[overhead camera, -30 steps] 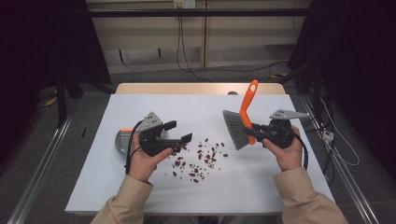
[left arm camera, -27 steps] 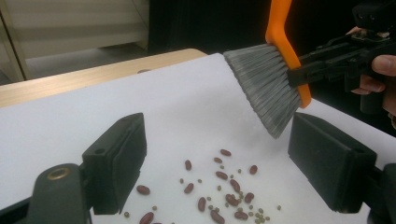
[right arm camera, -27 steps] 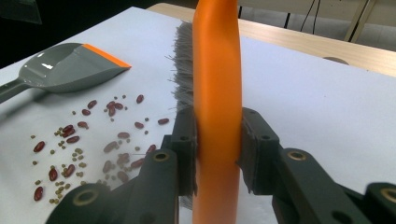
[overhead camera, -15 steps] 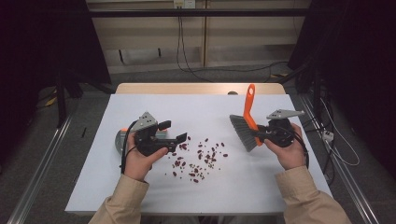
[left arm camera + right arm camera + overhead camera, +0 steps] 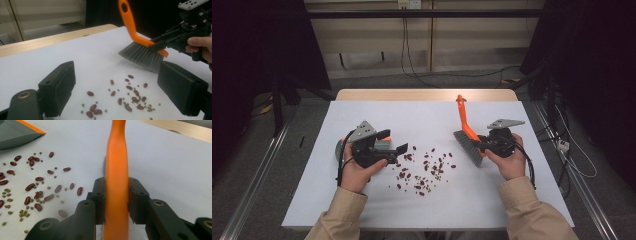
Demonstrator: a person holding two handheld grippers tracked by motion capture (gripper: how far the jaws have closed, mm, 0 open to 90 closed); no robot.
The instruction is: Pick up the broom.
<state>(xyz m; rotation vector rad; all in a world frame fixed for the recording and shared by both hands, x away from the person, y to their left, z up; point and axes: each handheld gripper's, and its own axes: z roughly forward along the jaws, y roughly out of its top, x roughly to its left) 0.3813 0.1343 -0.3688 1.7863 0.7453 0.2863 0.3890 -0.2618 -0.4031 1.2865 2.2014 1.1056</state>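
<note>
1. Jaws of the right gripper (image 5: 482,146) are clamping the orange handle of the brush (image 5: 117,170); in the right gripper view both pads are pressing flat on its sides.
2. Jaws of the left gripper (image 5: 394,141) are standing released with nothing between them, having just been opening wider; in the left gripper view only bare table is lying between the two pads.
3. Beans (image 5: 424,170) are lying scattered on the table (image 5: 362,210) between the two grippers: dark red ones, with smaller green ones among them in the gripper views.
4. Grey bristles (image 5: 142,55) are hanging just above the table at the right edge of the scatter, apparently clear of the beans.
5. A grey dustpan (image 5: 341,149) with an orange lip (image 5: 31,127) is sitting flat on the table behind the left gripper, its mouth facing the beans.
6. Handling judgement: the brush is looking light, with a stiff but smooth plastic handle, so the grip low on the handle, near the head, is giving the best control. Its bristles are soft and will bend under pressure. The beans are small, hard and prone to rolling, so slow, short strokes are called for.
7. The dustpan is looking light and likely to slide when pushed; taking hold at its rear edge should be steadying it.
</note>
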